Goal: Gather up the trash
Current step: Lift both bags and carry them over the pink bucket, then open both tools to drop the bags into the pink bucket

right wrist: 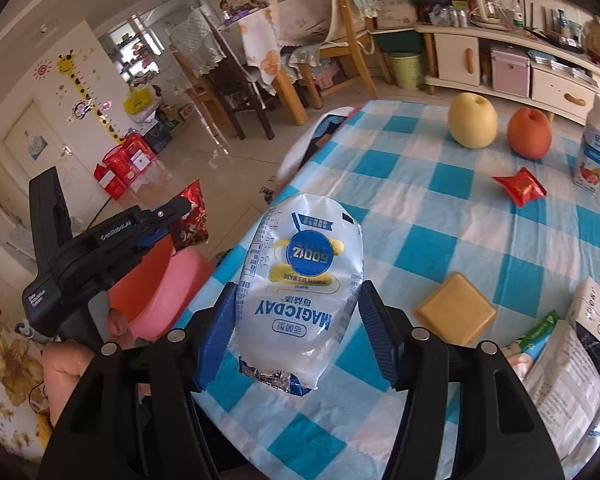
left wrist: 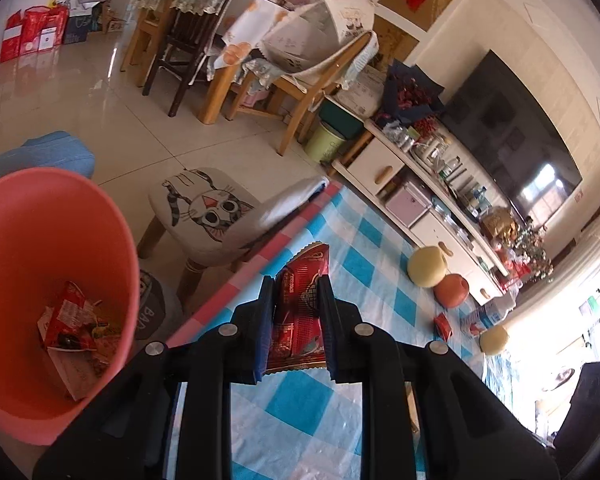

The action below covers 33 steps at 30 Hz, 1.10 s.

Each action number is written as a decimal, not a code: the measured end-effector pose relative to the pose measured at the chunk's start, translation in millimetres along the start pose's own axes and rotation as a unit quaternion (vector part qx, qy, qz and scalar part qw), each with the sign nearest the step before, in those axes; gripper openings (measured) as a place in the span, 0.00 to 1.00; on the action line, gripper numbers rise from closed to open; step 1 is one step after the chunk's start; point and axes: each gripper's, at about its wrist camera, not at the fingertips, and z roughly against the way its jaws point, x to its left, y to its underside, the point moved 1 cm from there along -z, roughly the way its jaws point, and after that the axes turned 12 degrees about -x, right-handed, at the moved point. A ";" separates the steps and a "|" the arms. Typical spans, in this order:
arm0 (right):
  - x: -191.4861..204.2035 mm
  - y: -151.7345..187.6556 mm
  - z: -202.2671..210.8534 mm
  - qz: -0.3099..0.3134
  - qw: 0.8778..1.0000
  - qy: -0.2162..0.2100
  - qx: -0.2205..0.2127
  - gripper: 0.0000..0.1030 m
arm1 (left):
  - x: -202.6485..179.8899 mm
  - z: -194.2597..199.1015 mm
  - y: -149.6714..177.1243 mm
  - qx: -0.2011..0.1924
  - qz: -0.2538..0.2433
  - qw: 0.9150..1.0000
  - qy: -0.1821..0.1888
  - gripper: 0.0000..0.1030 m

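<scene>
My left gripper is shut on a red snack wrapper, held above the edge of the blue checked table. It also shows in the right wrist view, over the pink bin. The pink bin stands at the left below the table and holds several wrappers. My right gripper is shut on a white MAGICDAY bag above the table's near edge. A small red wrapper lies on the table; it also shows in the left wrist view.
On the checked tablecloth: a yellow pear, an orange apple, a milk carton, a tan square box, packets at the right. A cat-print stool stands beside the table. Chairs and a TV cabinet stand beyond.
</scene>
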 end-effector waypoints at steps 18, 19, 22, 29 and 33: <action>156.1 2.8 -111.6 0.035 0.993 -0.106 0.049 0.60 | 133.4 35.0 -64.9 -0.059 0.113 0.985 -0.113 0.23; 162.4 3.4 -119.3 0.037 0.992 -0.107 0.053 0.60 | 138.2 36.3 -66.5 -0.061 0.117 0.984 -0.118 0.23; 177.5 5.0 -136.1 0.040 0.992 -0.109 0.056 0.60 | 151.2 39.1 -67.9 -0.066 0.130 0.980 -0.135 0.23; 186.3 8.3 -155.5 0.032 0.992 -0.105 0.064 0.68 | 166.7 36.2 -71.8 -0.058 0.139 0.976 -0.158 0.35; 181.4 10.4 -139.9 0.048 0.995 -0.076 0.049 0.77 | 161.7 37.1 -75.2 -0.066 0.121 0.974 -0.178 0.68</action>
